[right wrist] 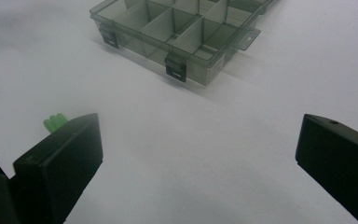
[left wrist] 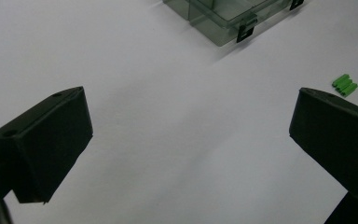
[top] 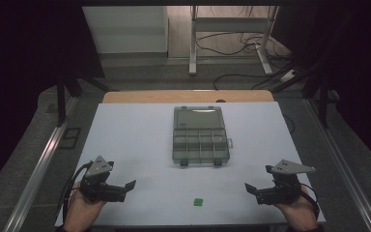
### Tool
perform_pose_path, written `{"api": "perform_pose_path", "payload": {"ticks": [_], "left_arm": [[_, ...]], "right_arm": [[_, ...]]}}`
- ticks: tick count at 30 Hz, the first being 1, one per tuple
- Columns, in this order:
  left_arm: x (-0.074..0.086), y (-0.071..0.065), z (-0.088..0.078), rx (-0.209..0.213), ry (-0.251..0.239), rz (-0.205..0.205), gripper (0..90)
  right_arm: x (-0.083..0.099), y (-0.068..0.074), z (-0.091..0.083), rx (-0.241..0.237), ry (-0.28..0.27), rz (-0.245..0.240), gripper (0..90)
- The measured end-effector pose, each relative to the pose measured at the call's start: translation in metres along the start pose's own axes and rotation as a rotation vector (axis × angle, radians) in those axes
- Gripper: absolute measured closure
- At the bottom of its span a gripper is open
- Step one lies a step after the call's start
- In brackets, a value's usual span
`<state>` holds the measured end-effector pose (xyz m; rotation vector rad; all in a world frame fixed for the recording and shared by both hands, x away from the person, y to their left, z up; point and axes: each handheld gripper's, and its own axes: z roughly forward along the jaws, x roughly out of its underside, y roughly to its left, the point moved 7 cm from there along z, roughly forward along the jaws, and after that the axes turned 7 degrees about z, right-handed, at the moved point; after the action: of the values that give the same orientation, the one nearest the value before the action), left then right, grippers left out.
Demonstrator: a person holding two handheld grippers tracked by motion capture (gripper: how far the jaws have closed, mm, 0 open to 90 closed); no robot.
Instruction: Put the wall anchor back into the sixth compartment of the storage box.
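High view: fixed overhead on the person's side, facing forward and down, far enough to take in the whole white table (top: pixel 140 145). The compartment box (top: pixel 200 137) sits toward 12 o'clock of centre, the green piece (top: pixel 198 201) at 6 o'clock.

Left gripper view: low and close over the table (left wrist: pixel 168 116), looking along its own jaws; box corner (left wrist: pixel 223 18) at 12 o'clock, green piece (left wrist: pixel 345 85) at 3 o'clock.

Right gripper view: equally low and close; box (right wrist: pixel 177 32) at 12 o'clock, green piece (right wrist: pixel 55 122) at 9 o'clock.

All three views share the box's latched near edge and the green piece
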<state>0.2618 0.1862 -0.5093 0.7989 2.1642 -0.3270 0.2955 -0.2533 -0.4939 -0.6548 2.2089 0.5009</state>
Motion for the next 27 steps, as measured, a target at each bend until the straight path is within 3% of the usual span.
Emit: {"api": "perform_pose_path", "payload": {"ticks": [6, 14, 20, 27], "left_arm": [[0.000, 0.000, 0.001, 0.017, -0.017, 0.007, 1.1], [-0.002, -0.003, 0.004, 0.004, -0.007, 0.052, 1.9], [-0.005, -0.002, 0.001, 0.007, -0.047, 0.045, 1.7], [-0.004, -0.003, 0.003, 0.012, -0.038, 0.042, 0.0]], "right_arm": [[-0.001, 0.002, 0.002, -0.007, 0.001, -0.013, 0.1], [-0.002, 0.009, 0.008, -0.019, 0.026, -0.044, 0.0], [-0.007, 0.015, 0.013, -0.027, 0.032, -0.061, 0.0], [-0.007, 0.020, 0.020, -0.032, 0.065, -0.095, 0.0]]}}
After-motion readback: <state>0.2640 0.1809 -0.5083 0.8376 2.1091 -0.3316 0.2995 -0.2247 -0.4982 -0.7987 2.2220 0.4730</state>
